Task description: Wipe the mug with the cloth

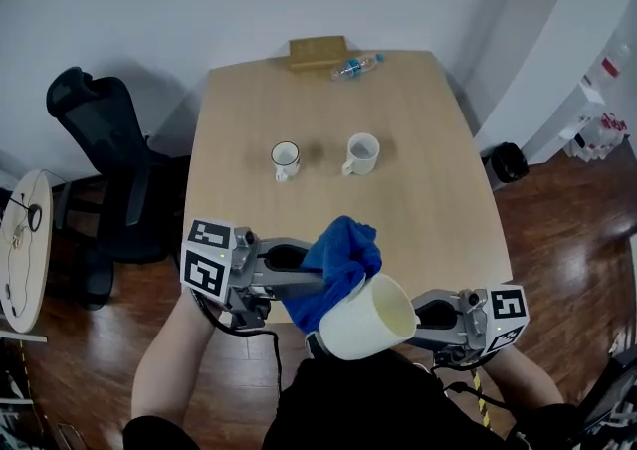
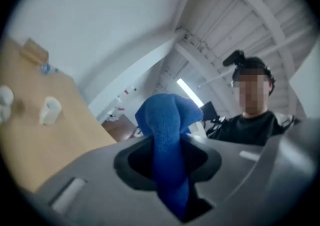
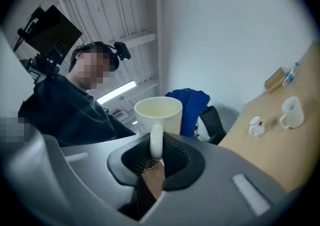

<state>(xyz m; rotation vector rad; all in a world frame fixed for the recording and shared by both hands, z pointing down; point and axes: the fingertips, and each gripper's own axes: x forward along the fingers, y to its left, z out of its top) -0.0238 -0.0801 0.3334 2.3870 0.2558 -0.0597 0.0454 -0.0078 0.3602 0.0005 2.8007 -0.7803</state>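
The cream mug (image 1: 363, 319) (image 3: 157, 115) is held off the table (image 1: 418, 129), just past its near edge and in front of the person's chest. Its handle is pinched between the closed jaws of the right gripper (image 1: 423, 317) (image 3: 155, 162). The blue cloth (image 1: 338, 264) (image 2: 167, 120) (image 3: 192, 107) is clamped in the left gripper (image 1: 309, 284) (image 2: 167, 160) and bunched against the mug's outer wall. Nothing is seen between the two tools but cloth and mug. Two more mugs stand mid-table and apart from each other: a dark-rimmed mug (image 1: 286, 159) and a white mug (image 1: 361, 153). At the far edge a bottle (image 1: 355, 67) lies beside a wooden box (image 1: 318, 52). The near half of the table is bare. An office chair (image 1: 105, 169) and a round side table (image 1: 25, 249) are seen to the left, and a black bin (image 1: 508, 161) to the right.
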